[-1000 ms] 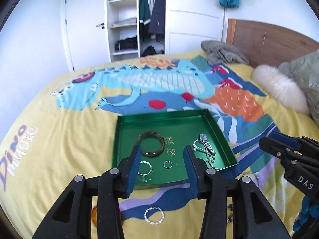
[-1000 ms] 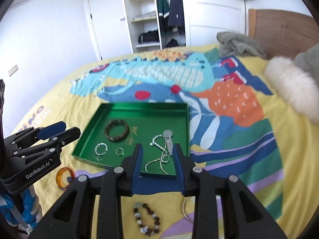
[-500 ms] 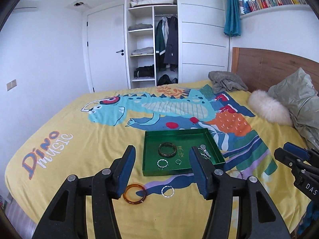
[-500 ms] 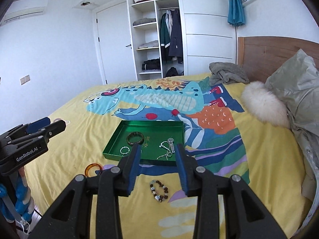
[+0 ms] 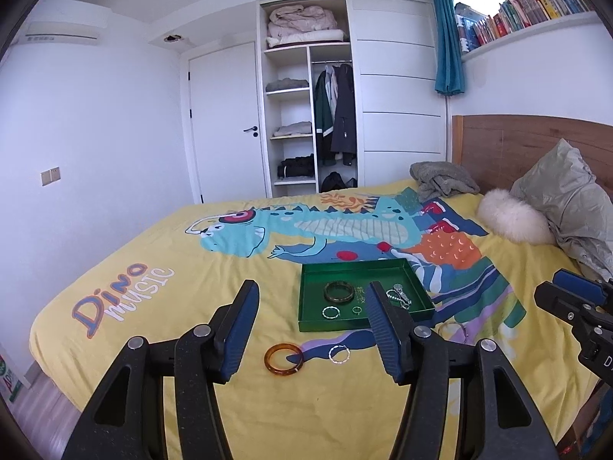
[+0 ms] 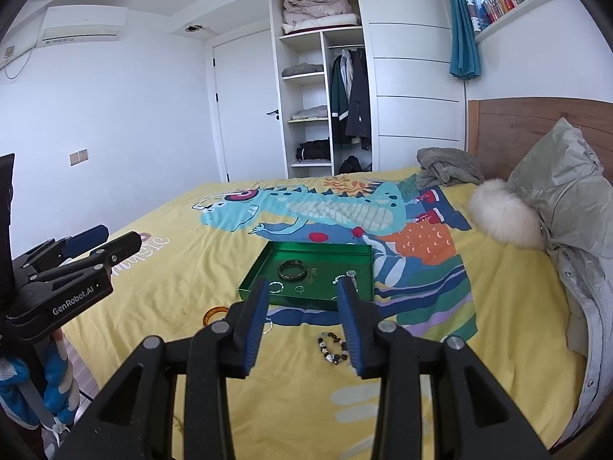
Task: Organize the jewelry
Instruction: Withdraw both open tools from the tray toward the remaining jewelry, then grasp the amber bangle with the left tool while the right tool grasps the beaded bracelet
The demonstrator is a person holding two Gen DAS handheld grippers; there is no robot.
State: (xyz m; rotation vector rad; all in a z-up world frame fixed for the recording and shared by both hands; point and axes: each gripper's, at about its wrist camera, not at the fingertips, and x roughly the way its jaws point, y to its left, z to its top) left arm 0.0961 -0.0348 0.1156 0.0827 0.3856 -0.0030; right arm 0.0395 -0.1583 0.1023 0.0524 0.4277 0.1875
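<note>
A green tray (image 5: 312, 324) (image 6: 253, 287) lies on the yellow dinosaur bedspread. In it are a dark bangle (image 5: 339, 292) (image 6: 292, 270), a small silver bracelet (image 5: 331, 312), a small ring (image 5: 357, 309) and a silver chain with a watch (image 5: 399, 294). On the spread in front of the tray lie an amber bangle (image 5: 284, 358) (image 6: 213, 312), a silver bracelet (image 5: 339, 354), a thin hoop (image 5: 452, 330) and a beaded bracelet (image 6: 331, 348). My left gripper (image 5: 310, 299) and right gripper (image 6: 302, 287) are both open and empty, held well back above the near edge of the bed.
A grey cloth (image 5: 440, 180), a white fluffy cushion (image 5: 513, 220) and a grey-green quilted jacket (image 5: 571, 207) lie by the wooden headboard (image 5: 498, 142). An open wardrobe (image 5: 310, 115) and a door (image 5: 226, 122) stand behind the bed.
Both grippers have pulled back and up from the tray, so the whole bed and room now show. The left jaws have opened wider. The jewelry has not moved.
</note>
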